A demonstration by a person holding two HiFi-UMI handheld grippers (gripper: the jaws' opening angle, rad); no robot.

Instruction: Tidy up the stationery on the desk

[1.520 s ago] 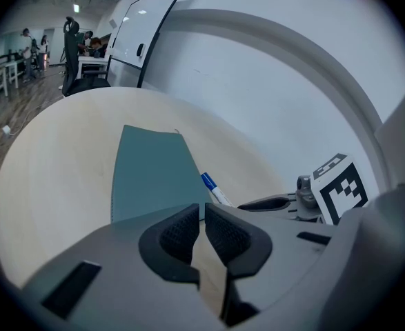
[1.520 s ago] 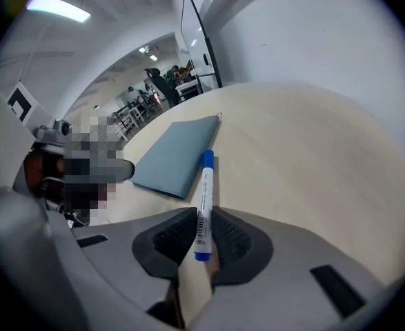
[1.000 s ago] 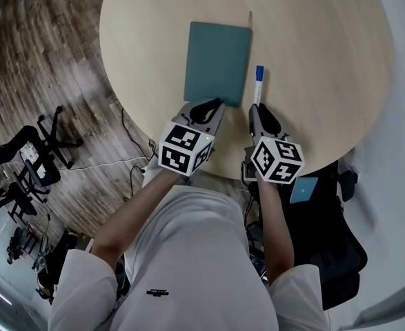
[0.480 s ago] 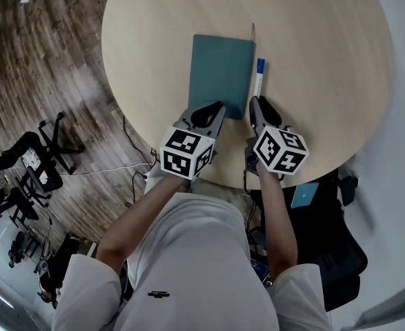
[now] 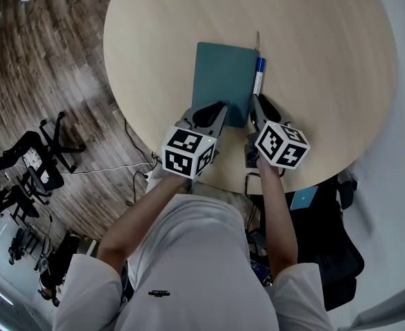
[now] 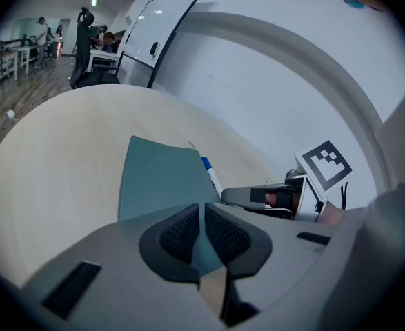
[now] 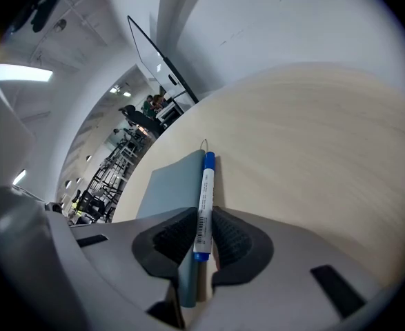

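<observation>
With the left gripper (image 6: 202, 229) clamped on the teal notebook's (image 5: 223, 74) near edge and the right gripper (image 7: 202, 236) clamped on the blue-capped marker (image 7: 205, 185) alongside it on the counter (image 5: 319, 61), square them gently, parallel, without skewing either.

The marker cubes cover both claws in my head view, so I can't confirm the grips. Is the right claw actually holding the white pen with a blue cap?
Observer: Yes; the right gripper view shows the right claw shut on the white pen with a blue cap.
Operator: And the left claw?
Observer: The left claw pinches the flat teal notebook by its near edge.
Operator: Any markings on the pen?
Observer: A barcode label on its barrel.
</observation>
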